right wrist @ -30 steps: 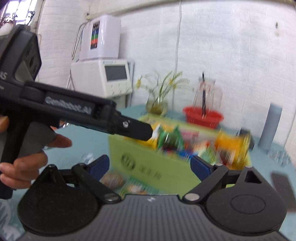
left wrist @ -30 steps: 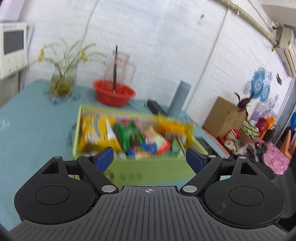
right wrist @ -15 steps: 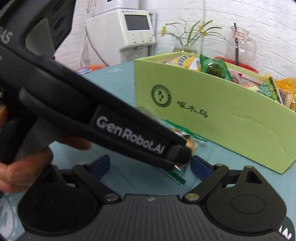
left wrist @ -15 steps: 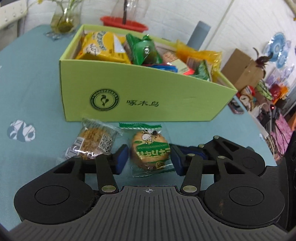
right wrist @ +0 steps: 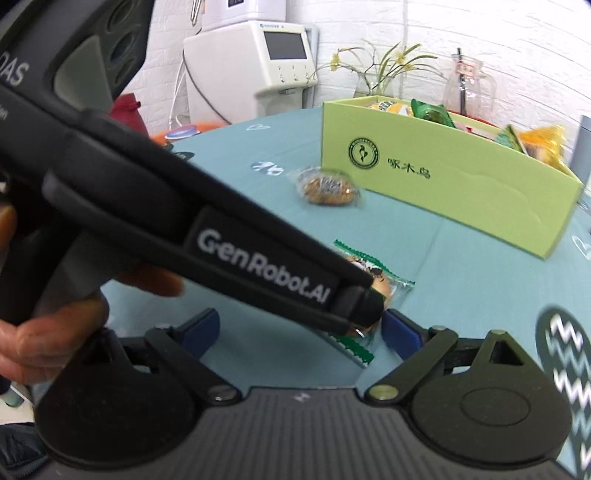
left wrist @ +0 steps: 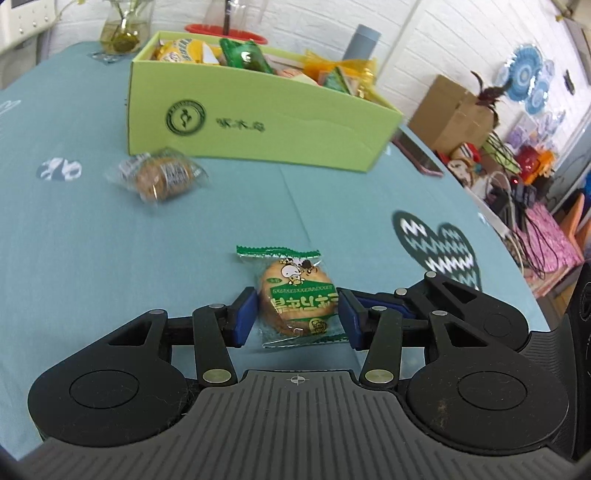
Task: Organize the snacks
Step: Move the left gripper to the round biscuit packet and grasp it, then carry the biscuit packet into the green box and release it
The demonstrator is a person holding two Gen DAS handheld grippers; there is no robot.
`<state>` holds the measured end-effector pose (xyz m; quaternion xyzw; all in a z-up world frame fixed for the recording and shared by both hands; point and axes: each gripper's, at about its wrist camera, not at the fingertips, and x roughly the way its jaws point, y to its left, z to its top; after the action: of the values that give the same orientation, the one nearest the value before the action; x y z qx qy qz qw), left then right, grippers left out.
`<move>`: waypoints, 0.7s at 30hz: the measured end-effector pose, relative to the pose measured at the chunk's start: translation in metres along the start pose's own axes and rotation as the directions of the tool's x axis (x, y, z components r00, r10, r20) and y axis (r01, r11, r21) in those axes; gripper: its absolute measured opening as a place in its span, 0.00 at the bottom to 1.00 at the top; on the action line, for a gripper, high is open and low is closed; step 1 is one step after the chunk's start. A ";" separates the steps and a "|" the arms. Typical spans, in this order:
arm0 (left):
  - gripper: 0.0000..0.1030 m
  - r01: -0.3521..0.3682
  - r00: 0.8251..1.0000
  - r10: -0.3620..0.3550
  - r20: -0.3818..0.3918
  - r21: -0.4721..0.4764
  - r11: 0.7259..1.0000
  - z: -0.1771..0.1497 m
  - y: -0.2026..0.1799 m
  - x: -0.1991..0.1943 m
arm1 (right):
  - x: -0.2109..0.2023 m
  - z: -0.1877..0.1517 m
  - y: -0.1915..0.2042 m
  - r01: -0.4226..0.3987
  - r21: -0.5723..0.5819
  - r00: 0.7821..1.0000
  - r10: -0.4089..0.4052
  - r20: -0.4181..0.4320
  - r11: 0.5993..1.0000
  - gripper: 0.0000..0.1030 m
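Note:
A cookie in a green printed wrapper (left wrist: 295, 295) sits between the blue pads of my left gripper (left wrist: 297, 317), which is shut on its sides low over the teal tablecloth. A second cookie in a clear wrapper (left wrist: 160, 175) lies loose by the front wall of the light green snack box (left wrist: 258, 122), which holds several packets. In the right wrist view, my right gripper (right wrist: 301, 330) stands open with nothing between its pads. The left gripper (right wrist: 360, 306) reaches across in front of it, over the green-wrapped cookie (right wrist: 373, 273). Beyond are the clear-wrapped cookie (right wrist: 327, 186) and the box (right wrist: 443, 177).
A phone (left wrist: 417, 155) lies near the table's right edge. Behind the box stand a flower vase (left wrist: 122, 33), a red basket (left wrist: 225, 31) and a grey cylinder (left wrist: 362, 44). A cardboard box (left wrist: 454, 114) and clutter lie past the edge. A white machine (right wrist: 251, 66) stands at the back left.
My left gripper came down, went from wide open to shut on the green-wrapped cookie, and has drawn it back from the box. The right gripper sank lower and stayed open.

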<state>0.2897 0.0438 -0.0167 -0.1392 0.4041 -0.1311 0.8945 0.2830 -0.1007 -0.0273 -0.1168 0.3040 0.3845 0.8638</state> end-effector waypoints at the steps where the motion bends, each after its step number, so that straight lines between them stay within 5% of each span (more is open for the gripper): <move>1: 0.28 0.010 1.000 -0.010 0.001 -0.004 1.000 -0.006 -0.002 -0.004 | -0.005 -0.003 0.004 0.005 0.001 1.000 -0.005 -0.001 1.000 0.91; 3: 0.29 0.025 1.000 -0.025 0.001 -0.011 1.000 -0.013 -0.004 -0.010 | -0.012 -0.008 0.009 0.013 0.002 1.000 -0.013 0.000 1.000 0.91; 5: 0.50 0.036 0.999 -0.036 0.008 -0.027 0.999 -0.019 -0.003 -0.017 | -0.015 -0.009 0.011 0.015 0.021 1.000 -0.015 0.001 1.000 0.90; 7: 0.60 0.039 0.998 -0.036 0.054 -0.053 0.998 -0.023 0.003 -0.030 | -0.022 -0.009 0.010 0.032 0.051 0.999 -0.034 0.022 0.998 0.90; 12: 0.59 0.018 0.997 -0.014 0.071 -0.052 0.999 -0.017 0.009 -0.033 | -0.015 -0.002 0.004 0.086 0.072 0.996 -0.088 0.032 0.994 0.90; 15: 0.54 0.017 0.998 -0.015 0.058 -0.034 0.999 -0.019 0.010 -0.021 | -0.006 0.002 0.000 0.068 0.076 0.997 -0.069 0.015 0.995 0.74; 16: 0.43 0.015 0.998 -0.014 0.058 -0.016 1.000 -0.020 0.008 -0.019 | -0.007 0.003 -0.001 0.066 0.076 0.997 -0.068 0.022 0.995 0.67; 17: 0.21 0.035 0.998 -0.036 0.042 0.008 0.999 -0.019 0.006 -0.015 | -0.008 0.003 -0.002 0.053 0.085 0.998 -0.055 0.023 0.995 0.64; 21: 0.14 0.057 0.997 -0.057 0.047 0.007 0.998 -0.008 0.004 -0.012 | -0.011 0.012 -0.008 0.081 0.102 0.995 -0.086 0.047 0.991 0.58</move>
<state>0.2762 0.0507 -0.0145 -0.1511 0.3783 -0.1546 0.9001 0.2882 -0.1078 -0.0115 -0.0759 0.2955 0.3350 0.8915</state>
